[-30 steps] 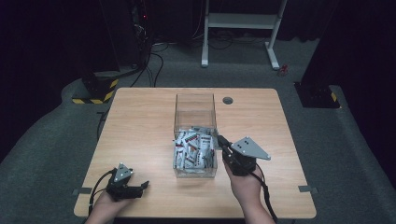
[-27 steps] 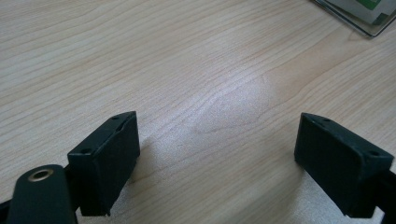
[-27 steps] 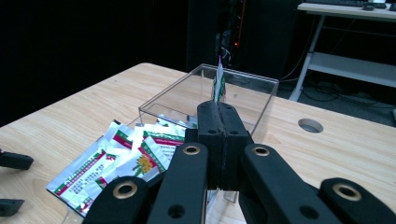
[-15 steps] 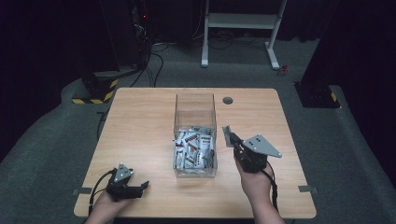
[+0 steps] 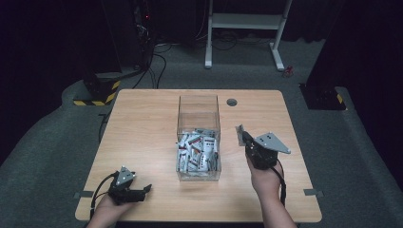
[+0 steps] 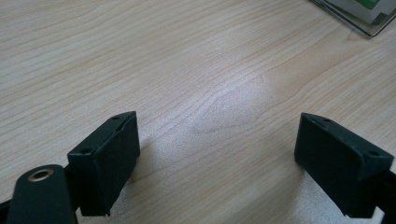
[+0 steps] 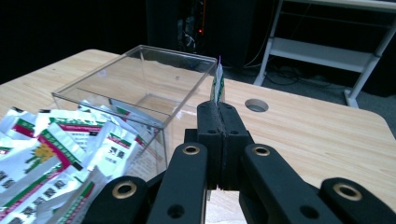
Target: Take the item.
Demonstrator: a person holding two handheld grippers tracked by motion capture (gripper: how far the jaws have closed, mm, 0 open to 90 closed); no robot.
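A clear plastic box [image 5: 198,110] stands mid-table, its near half piled with white sachets [image 5: 197,151] printed in red and green. To the right of the box my right gripper [image 5: 241,134] is shut on one sachet [image 7: 217,85], which sticks up edge-on above the pressed-together jaws in the right gripper view; the box [image 7: 140,79] and its sachets [image 7: 51,144] lie to the left there. My left gripper [image 5: 142,189] rests near the table's front left, open. In the left gripper view its gripper [image 6: 217,158] has bare wood between the jaws.
The wooden table [image 5: 142,123] has a round cable hole [image 5: 232,102] behind the box. Beyond the far edge stand a white metal frame [image 5: 247,28], cables and a black-and-yellow base [image 5: 97,90] on grey carpet. A box corner [image 6: 359,14] shows at top right.
My right gripper has carried the sachet from over the box's near right edge out to the right of the box. The left gripper has stayed still.
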